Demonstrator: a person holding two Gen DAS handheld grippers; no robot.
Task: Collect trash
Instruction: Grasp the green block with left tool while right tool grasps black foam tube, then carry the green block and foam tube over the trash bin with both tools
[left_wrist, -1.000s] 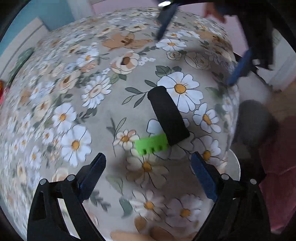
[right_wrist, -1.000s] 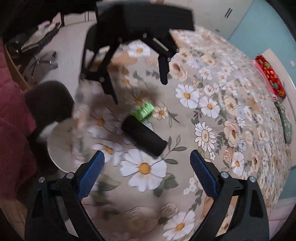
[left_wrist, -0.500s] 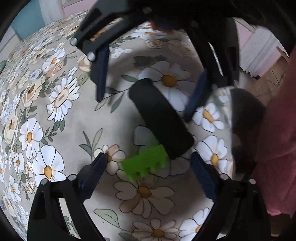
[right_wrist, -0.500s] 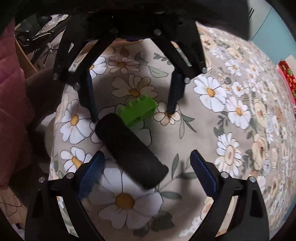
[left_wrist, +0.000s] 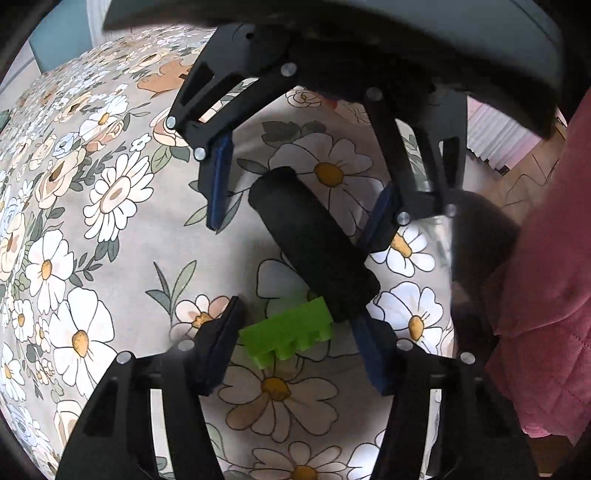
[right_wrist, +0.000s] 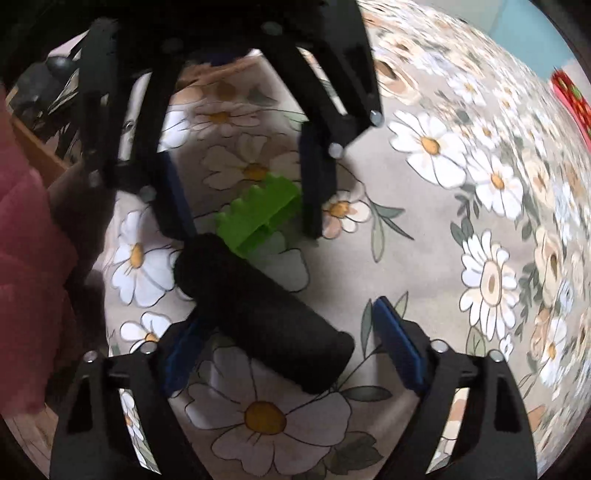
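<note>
While both grippers point steeply down at the flowered tablecloth (left_wrist: 110, 229), two pieces of trash lie between them: a green toy brick (left_wrist: 288, 334) and a black foam cylinder (left_wrist: 314, 247), touching at the cylinder's near end in the left wrist view. The left gripper (left_wrist: 299, 343) straddles the brick; its jaws have just been closing and now stand narrow, the left pad at or against the brick's end and the right pad beside the cylinder's end, with contact there not clear. Whether the brick is already clamped cannot be told, so treat it as not yet held. The right gripper (right_wrist: 291, 347) straddles the far half of the cylinder; its jaws have just been closing slightly, yet remain wide, one pad touching or nearly touching the cylinder's flank and the other well apart from it. Probable faults from this position: the left gripper's right pad may catch the cylinder together with the brick, which would wedge both pieces or roll the cylinder aside. The cylinder lies oblique to the right gripper's jaws, so closing may swivel it rather than seat it, and its round form lets it roll on the cloth. The two tools work close together; a collision of their frames on lifting is possible. The cloth may also bunch under low pads.
</note>
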